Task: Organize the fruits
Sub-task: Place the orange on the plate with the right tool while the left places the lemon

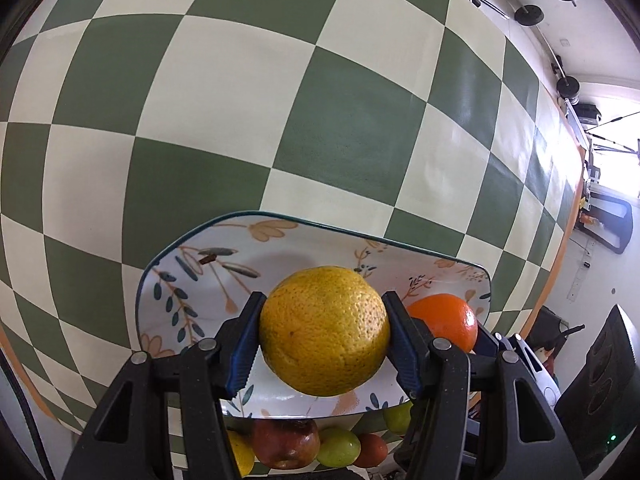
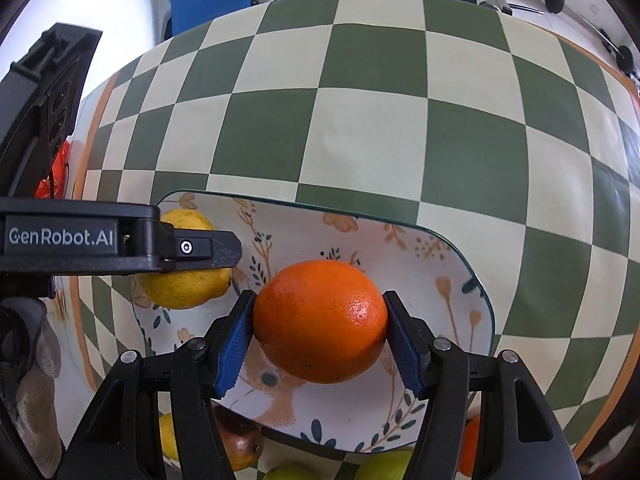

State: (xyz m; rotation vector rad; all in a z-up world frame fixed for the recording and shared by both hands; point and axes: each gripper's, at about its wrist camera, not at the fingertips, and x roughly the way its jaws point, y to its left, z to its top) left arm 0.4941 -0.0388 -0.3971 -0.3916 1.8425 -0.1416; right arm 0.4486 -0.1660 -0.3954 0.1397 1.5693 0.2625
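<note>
Holding fruit in both hands, you've got your left gripper clamped on a bumpy yellow-orange citrus fruit, blue pads pressing either side, poised over the white rounded-rectangle ceramic plate with a leaf-and-flower pattern and dark teal rim. Your right gripper is clenched on a smooth bright orange over the same plate, just beside the yellow fruit on its right. Whether either fruit touches the plate you can't tell from here. The plate sits on the green-and-cream checkered tabletop. Below the plate's near edge, at the bottom of the left view, a cluster of loose fruit waits on the tabletop: a dark red apple, a green round fruit, and a small orange-red fruit.
</note>
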